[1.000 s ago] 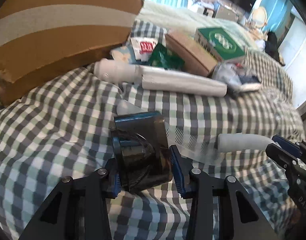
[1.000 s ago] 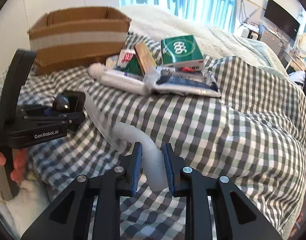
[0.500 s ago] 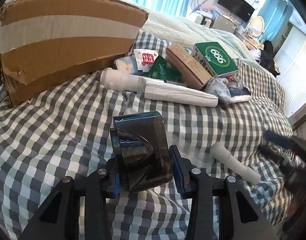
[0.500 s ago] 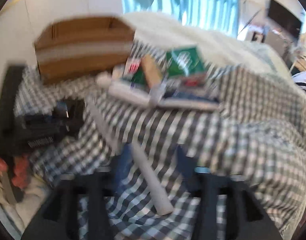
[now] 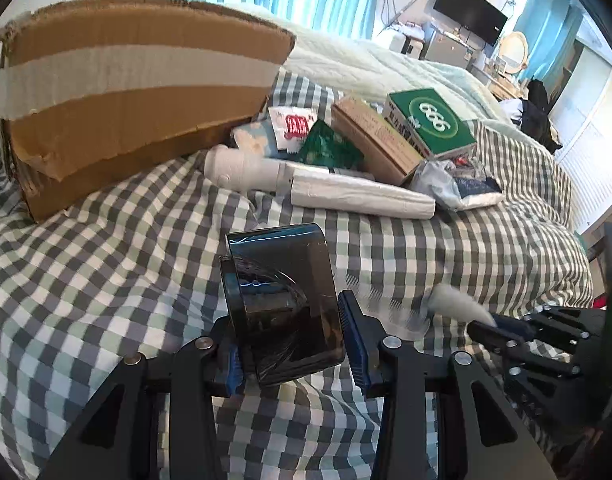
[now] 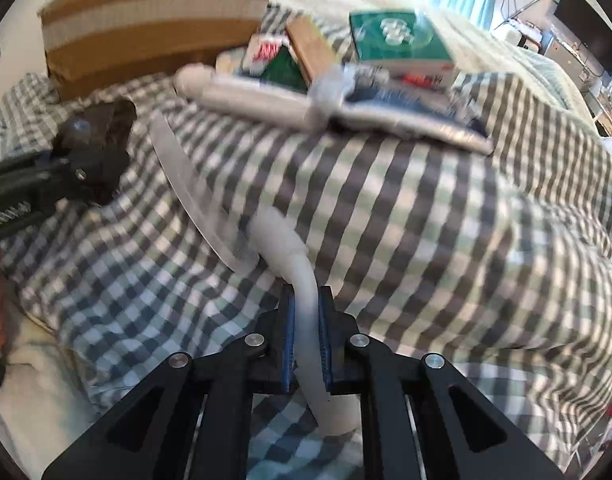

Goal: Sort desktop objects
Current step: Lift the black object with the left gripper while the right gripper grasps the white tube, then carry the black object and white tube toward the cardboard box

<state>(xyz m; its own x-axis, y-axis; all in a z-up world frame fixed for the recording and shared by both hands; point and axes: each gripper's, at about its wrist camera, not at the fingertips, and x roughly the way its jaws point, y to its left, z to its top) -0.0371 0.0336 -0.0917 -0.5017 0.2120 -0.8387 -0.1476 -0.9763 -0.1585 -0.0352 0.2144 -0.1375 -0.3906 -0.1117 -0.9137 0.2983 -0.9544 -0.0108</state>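
Partly blurred white handle (image 6: pixel 306 312), end hidden behind right gripper (image 6: pixel 306 334) fingers

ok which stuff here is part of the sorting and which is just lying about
In the job: dark container in left gripper; white-handled brush in right gripper; cardboard box; pile with green box.
Lying about: checked bedcover; TV; mirror.
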